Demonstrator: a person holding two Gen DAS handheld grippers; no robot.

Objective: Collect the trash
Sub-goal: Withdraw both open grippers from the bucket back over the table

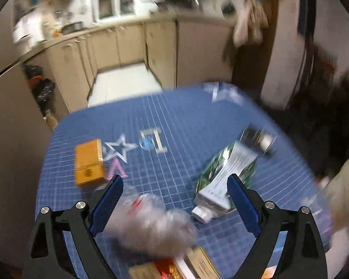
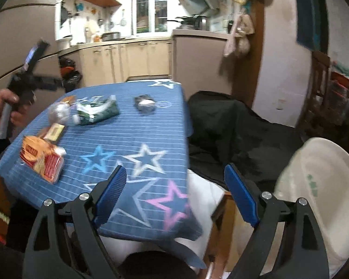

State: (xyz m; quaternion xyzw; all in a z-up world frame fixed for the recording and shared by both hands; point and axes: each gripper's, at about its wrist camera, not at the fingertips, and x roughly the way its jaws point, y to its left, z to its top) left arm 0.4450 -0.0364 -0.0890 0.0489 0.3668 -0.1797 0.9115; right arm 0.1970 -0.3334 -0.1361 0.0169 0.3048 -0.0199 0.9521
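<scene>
Trash lies scattered on the blue star-print desk: a crumpled grey wrapper just under the wide-open, empty left gripper. Right gripper, open and empty too, hangs over the desk edge. Blur suggests speed; a hasty grab could push the wrapper away

Blue tablecloth with a pale grid showed white, light-blue and pink stars. On it lay an orange-yellow box, a green-and-white pouch and a red-orange packet. A blurred grey lump, possibly silvery, sat nearby. Gripper pads were blue on black arms.
</scene>
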